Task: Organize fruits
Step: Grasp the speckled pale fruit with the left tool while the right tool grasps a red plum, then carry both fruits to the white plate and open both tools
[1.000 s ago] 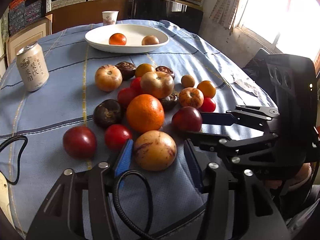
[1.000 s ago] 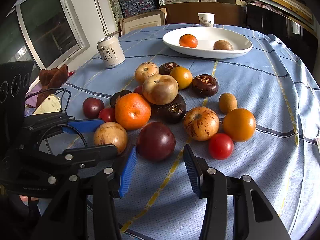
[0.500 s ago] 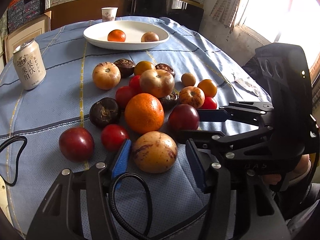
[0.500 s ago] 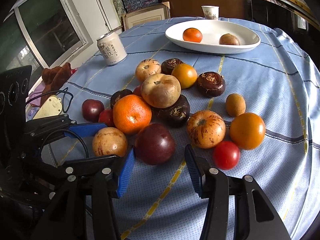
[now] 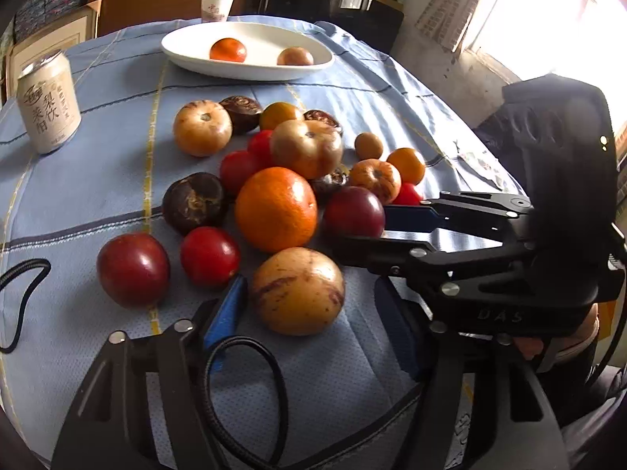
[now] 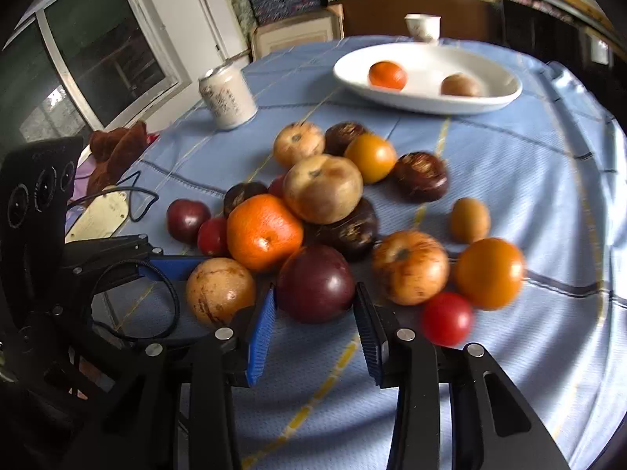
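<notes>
Both grippers have come closer: the open left gripper (image 5: 309, 309) now brackets the yellow fruit (image 5: 298, 290), the open right gripper (image 6: 315, 331) the purple plum (image 6: 315, 282), ready to grasp

Table draped in blue checked cloth (image 5: 117, 180), loose fruits (image 5: 276, 209) clustered centrally, white dish (image 5: 184, 49), drink can (image 5: 49, 102), paper cup (image 5: 216, 7) set behind.

The tablecloth (image 5: 117, 180) carries fifteen loose fruits (image 5: 276, 209), one can (image 5: 49, 103), one cup (image 5: 216, 8) and one plate (image 5: 188, 55) with two fruits.
</notes>
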Tool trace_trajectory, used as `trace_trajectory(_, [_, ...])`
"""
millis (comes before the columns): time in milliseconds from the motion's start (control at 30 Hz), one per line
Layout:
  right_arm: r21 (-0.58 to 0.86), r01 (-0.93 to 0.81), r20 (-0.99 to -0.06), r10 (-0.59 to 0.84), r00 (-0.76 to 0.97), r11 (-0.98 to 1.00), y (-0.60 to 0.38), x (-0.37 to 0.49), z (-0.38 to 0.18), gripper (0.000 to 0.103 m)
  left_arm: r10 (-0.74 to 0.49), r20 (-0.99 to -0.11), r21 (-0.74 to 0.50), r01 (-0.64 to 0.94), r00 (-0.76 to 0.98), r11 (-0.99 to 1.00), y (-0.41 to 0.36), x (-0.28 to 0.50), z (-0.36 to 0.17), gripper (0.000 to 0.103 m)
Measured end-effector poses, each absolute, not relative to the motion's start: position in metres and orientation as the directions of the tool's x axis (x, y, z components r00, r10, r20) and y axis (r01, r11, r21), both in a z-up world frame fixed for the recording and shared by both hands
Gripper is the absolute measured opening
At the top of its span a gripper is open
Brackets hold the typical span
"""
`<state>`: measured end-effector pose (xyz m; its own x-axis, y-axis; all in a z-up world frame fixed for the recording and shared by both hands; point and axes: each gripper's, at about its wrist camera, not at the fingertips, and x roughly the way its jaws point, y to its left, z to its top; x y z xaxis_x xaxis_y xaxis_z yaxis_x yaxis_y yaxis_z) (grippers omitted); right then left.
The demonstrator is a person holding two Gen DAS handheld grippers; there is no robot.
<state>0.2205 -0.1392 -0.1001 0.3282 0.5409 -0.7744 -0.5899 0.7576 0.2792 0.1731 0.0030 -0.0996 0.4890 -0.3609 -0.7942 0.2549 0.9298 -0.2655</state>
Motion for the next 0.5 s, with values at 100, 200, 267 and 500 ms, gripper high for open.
trace_trajectory(100, [0.277, -0.583, -0.765, 0.543, 0.346, 0.763, -0.141, 0.219, -0.098, 0.041, -0.365, -0.788, -0.281, 0.238, 0.496, 0.930, 0.007, 0.173, -0.099, 0.052])
trace_trajectory(200, [0.277, -0.571, -0.761, 0.539, 0.360, 0.773, -0.144, 0.218, -0.097, 0.040, -0.373, -0.784, -0.298, 0.226, 0.497, 0.927, 0.011, 0.174, -0.100, 0.048])
trace_trajectory(267, [0.283, -0.567, -0.760, 0.542, 0.360, 0.774, -0.147, 0.218, -0.096, 0.039, -0.365, -0.786, -0.287, 0.229, 0.498, 0.930, 0.010, 0.174, -0.100, 0.046])
trace_trajectory(500, [0.283, -0.577, -0.730, 0.562, 0.389, 0.767, -0.157, 0.202, -0.087, 0.039, -0.324, -0.775, -0.241, 0.221, 0.542, 0.945, 0.008, 0.166, -0.094, 0.045])
